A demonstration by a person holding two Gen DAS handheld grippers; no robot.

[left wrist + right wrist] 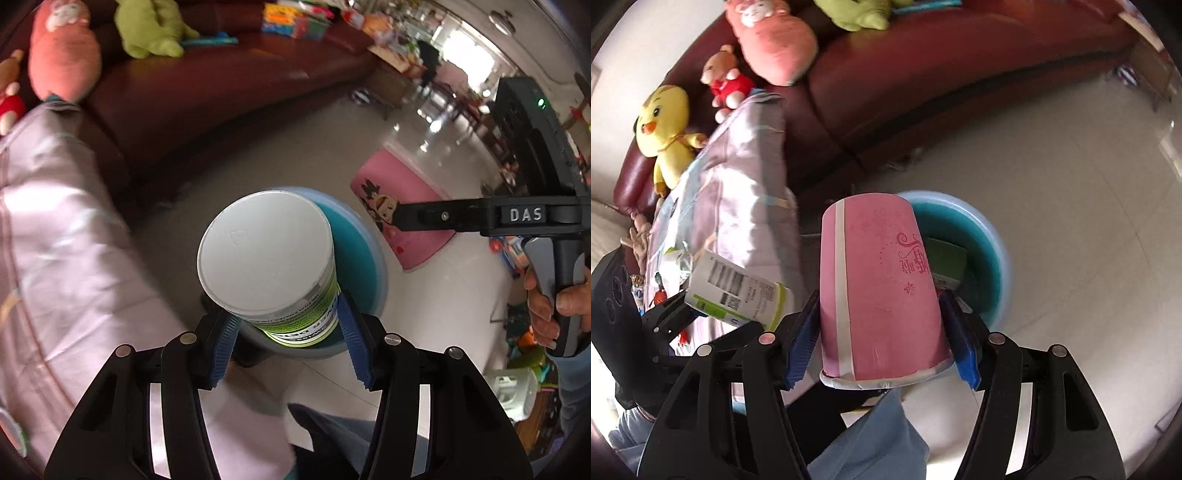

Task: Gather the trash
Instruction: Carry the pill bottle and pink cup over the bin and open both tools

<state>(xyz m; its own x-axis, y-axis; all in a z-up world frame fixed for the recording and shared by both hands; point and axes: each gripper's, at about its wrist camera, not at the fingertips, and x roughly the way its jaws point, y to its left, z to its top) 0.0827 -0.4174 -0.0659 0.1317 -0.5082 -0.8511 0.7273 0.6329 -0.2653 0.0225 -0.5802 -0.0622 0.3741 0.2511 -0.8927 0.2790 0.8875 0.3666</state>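
Note:
My left gripper (288, 343) is shut on a white-and-green cup (269, 266), its flat white bottom facing the camera, held above a blue bin (369, 258). My right gripper (882, 332) is shut on a pink paper cup (879, 291), bottom end forward, rim toward me, held near the blue bin (993, 254). A green box (947, 264) lies inside the bin. The white-and-green cup (738, 291) in the left gripper shows at the left of the right wrist view. The right gripper's body (517, 214) shows at the right of the left wrist view.
A dark red sofa (923, 74) with plush toys (665, 125) runs behind the bin. A pale pink quilt (55, 240) lies at the left. A pink cartoon mat (402, 214) lies on the glossy tile floor (1071, 203). My legs are below the grippers.

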